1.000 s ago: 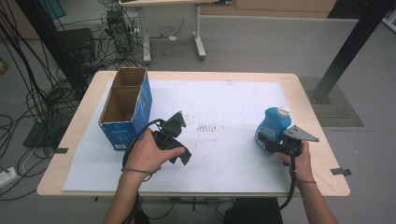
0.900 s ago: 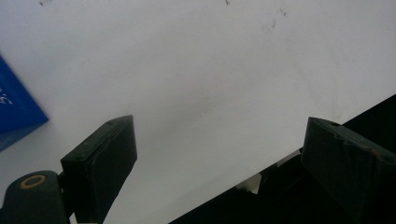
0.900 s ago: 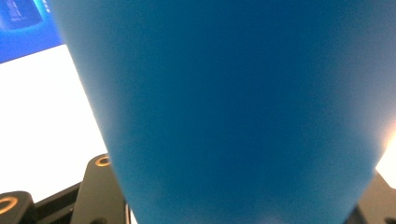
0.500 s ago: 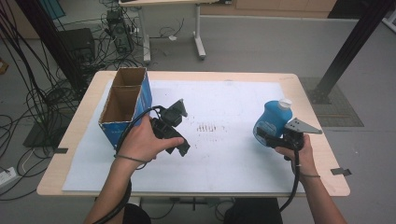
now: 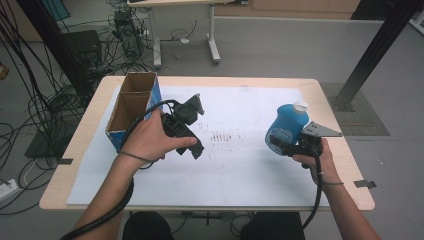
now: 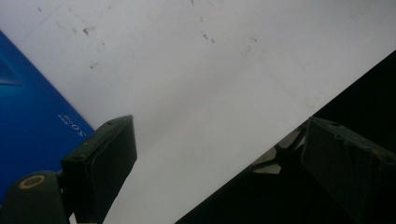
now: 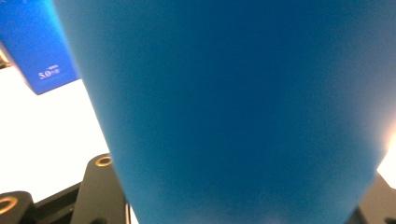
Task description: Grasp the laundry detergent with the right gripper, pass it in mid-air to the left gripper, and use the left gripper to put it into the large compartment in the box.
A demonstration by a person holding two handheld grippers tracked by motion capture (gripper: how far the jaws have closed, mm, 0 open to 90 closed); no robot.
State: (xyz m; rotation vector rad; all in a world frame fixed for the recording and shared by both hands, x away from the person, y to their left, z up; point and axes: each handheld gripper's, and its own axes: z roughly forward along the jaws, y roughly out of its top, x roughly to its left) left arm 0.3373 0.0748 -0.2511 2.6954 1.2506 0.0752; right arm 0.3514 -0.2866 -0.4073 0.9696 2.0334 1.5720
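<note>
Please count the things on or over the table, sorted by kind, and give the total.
Blue bottle: 1
Open cardboard box: 1
White sheet covering the table: 1
Hand-held grippers: 2, left gripper and right gripper
Total: 5

A blue bottle (image 5: 286, 127) with a white cap stands roughly upright, leaning slightly, held at its base near the right edge of the table (image 5: 320, 90).

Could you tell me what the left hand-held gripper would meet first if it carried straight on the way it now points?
Probably the white table cover: the left hand-held gripper stands open, with bare cover between its jaws. The blue cardboard box lies off to one side.
</note>
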